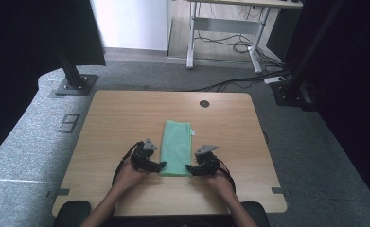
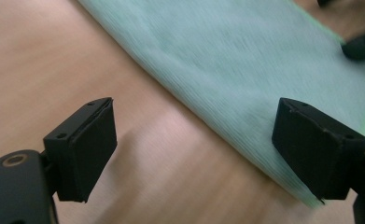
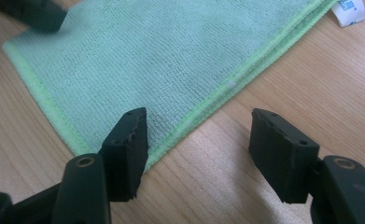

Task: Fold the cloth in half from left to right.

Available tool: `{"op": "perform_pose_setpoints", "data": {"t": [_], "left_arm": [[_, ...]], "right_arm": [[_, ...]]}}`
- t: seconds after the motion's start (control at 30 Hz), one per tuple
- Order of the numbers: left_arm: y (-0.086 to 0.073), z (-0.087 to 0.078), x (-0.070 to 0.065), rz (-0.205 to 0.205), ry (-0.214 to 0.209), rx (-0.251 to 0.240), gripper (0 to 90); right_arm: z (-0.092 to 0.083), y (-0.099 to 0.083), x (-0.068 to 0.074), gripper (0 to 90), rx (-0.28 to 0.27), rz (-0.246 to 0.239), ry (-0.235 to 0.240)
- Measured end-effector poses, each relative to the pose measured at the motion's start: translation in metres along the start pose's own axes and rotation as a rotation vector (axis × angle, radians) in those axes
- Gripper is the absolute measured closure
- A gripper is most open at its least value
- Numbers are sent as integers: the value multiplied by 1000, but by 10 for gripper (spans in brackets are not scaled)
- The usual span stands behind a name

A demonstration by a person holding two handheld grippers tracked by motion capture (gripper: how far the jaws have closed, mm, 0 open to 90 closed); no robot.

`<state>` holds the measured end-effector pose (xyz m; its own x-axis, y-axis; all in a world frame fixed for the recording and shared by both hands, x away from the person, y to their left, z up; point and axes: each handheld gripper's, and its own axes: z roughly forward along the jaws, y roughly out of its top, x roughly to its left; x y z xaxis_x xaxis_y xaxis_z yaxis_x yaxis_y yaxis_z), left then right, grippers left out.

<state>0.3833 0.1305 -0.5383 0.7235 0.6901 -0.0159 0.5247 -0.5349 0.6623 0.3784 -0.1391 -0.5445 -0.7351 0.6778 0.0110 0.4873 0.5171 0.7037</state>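
A green cloth (image 1: 176,147), folded into a long strip, lies flat on the wooden table (image 1: 121,118) with a white label (image 1: 192,131) at its far right corner. My left gripper (image 1: 160,165) is low at the cloth's near left corner. In the left gripper view its jaws stand wide apart (image 2: 194,149), astride the cloth's (image 2: 245,60) folded edge, without pressing it. My right gripper (image 1: 189,168) is at the near right corner, open (image 3: 199,144). Its left jaw hangs over the cloth (image 3: 161,51) and the hemmed edge runs between the jaws. The label (image 3: 350,10) lies beyond.
A round cable hole (image 1: 204,103) sits near the table's far edge. Bare wood surrounds the cloth on all sides. Behind the table are a black post base (image 1: 74,85), a desk frame (image 1: 225,42) and cables (image 1: 230,82) on the grey floor.
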Motion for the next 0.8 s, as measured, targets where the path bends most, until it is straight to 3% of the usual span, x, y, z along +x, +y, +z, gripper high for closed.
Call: {"op": "perform_pose_setpoints", "data": {"t": [0.1,0.13,0.53,0.67,0.77,0.8], "left_arm": [[-6,2,-2,6,12,2,139],[-8,2,-2,-21,6,-13,140],[-9,4,-9,-15,21,-34,138],[-9,2,-10,-8,18,-40,138],[-9,0,-9,-21,1,-46,132],[-8,-5,-9,-19,5,-48,131]], "right_arm": [[-1,0,0,358,0,2,-7],[-1,-1,0,356,1,5,-9],[-3,-3,-6,337,5,19,-7],[-4,-2,-4,335,5,-12,-18],[-6,-1,-5,303,-3,-26,-5],[-12,-1,-8,294,-30,-11,7]]}}
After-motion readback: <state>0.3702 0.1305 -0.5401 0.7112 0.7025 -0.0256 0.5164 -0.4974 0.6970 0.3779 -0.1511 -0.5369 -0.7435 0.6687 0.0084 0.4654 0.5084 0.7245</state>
